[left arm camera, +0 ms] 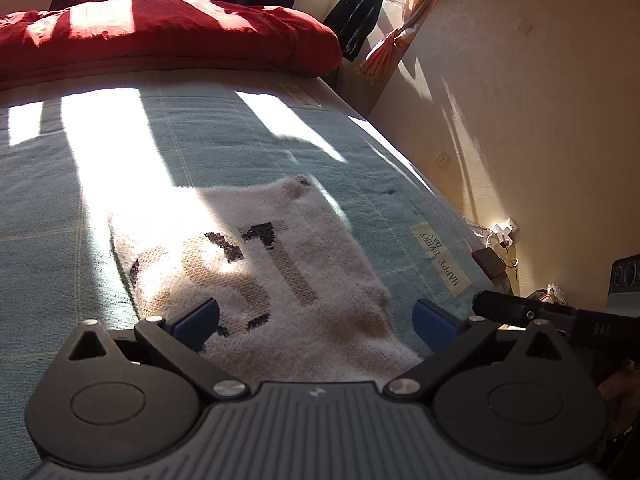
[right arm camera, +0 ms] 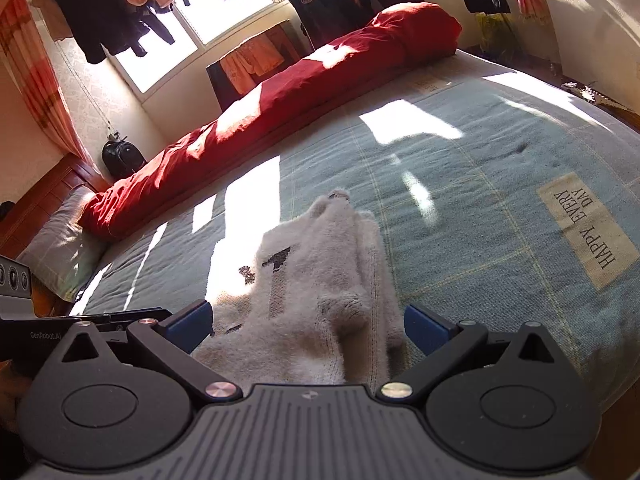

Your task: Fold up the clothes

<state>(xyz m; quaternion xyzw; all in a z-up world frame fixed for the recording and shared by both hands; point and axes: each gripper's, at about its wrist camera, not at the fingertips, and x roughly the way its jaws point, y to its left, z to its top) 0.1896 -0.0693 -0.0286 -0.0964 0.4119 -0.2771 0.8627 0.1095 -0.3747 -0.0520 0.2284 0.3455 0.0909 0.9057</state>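
My left tool (left arm camera: 316, 320) and right tool (right arm camera: 308, 320) both gape wide, grasping nothing, low over the fuzzy white knit sweater (left arm camera: 256, 264) with tan-and-black lettering, which lies folded on the pale blue checked bed cover (left arm camera: 60, 240).

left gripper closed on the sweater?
No, the left gripper is open, its blue pads spread wide, with the white sweater lying flat on the bed between them.
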